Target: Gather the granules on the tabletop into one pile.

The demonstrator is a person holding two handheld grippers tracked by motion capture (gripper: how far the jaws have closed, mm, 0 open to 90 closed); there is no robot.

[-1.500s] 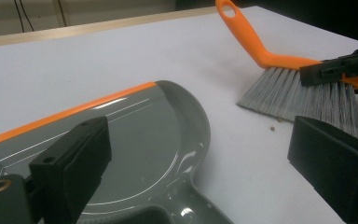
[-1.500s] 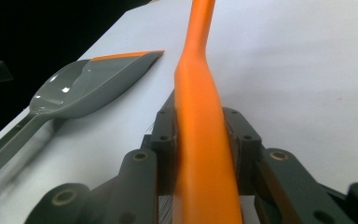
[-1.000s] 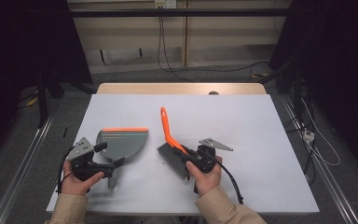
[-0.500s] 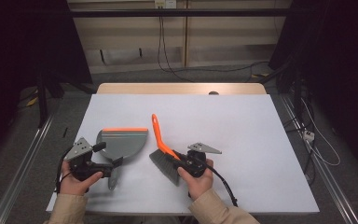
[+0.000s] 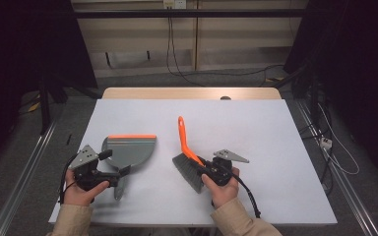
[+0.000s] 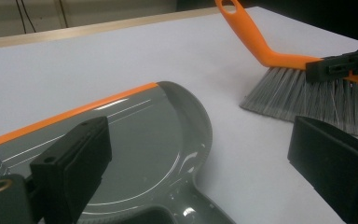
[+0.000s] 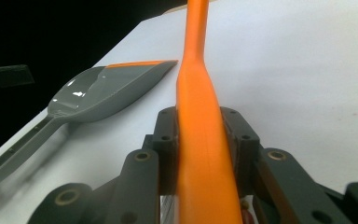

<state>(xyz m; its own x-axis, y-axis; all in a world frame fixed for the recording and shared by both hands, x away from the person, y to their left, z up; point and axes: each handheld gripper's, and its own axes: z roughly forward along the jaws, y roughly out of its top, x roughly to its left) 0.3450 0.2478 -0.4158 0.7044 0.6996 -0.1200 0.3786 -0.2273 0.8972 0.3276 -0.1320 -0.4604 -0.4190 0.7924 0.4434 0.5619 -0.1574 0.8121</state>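
A grey dustpan (image 5: 128, 149) with an orange lip lies flat on the white table, left of centre. My left gripper (image 5: 114, 163) stands open at its near end, one jaw on each side of the pan's neck (image 6: 168, 212), neither touching. The pan's bowl (image 6: 135, 140) spreads out ahead of those jaws. A hand brush with an orange handle (image 5: 183, 140) and grey bristles (image 5: 188, 172) stands bristles-down to the right of the pan. My right gripper (image 5: 203, 166) is shut on the brush's orange back (image 7: 205, 140), and the handle rises away from it.
The white table top (image 5: 275, 142) stretches bare to the right and behind. A wooden strip (image 5: 192, 93) edges its far side, with cables on the floor beyond. The brush (image 6: 303, 88) is about a hand's width from the pan's side.
The right gripper swept the brush left toward the dustpan half a second ago, then swung it back right with the handle more upright. The left gripper and pan have stayed still.
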